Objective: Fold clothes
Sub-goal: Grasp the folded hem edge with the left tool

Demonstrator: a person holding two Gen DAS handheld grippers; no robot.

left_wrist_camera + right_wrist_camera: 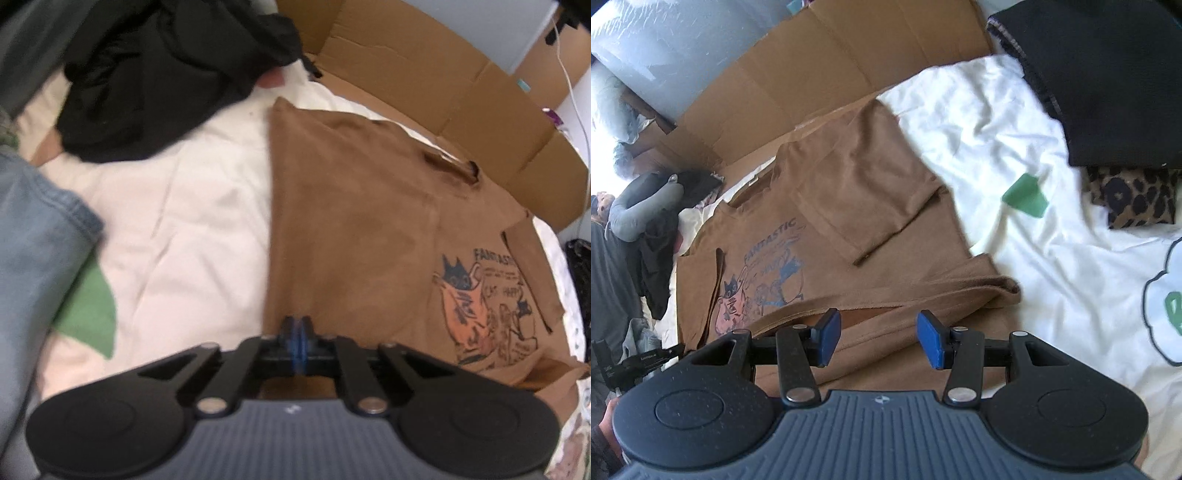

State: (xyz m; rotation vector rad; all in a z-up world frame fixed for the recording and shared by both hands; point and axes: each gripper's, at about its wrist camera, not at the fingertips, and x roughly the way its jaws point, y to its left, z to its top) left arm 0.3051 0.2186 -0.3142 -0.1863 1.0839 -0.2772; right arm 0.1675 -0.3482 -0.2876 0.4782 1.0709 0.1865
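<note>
While the left gripper (295, 325) has its jaws pinched tight at the brown t-shirt (351, 229) hem for folding, the right gripper (878, 338) hovers half open, holding nothing.

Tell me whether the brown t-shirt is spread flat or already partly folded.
Partly folded: the brown t-shirt has one sleeve turned in over its front, partly covering the print.

A home bedroom: rumpled white bedsheet (192, 206), scattered clothes, flattened cardboard (424, 62).

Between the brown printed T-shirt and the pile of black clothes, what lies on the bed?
Only bare white bedsheet lies between the brown printed T-shirt and the pile of black clothes; the left wrist view shows this.
</note>
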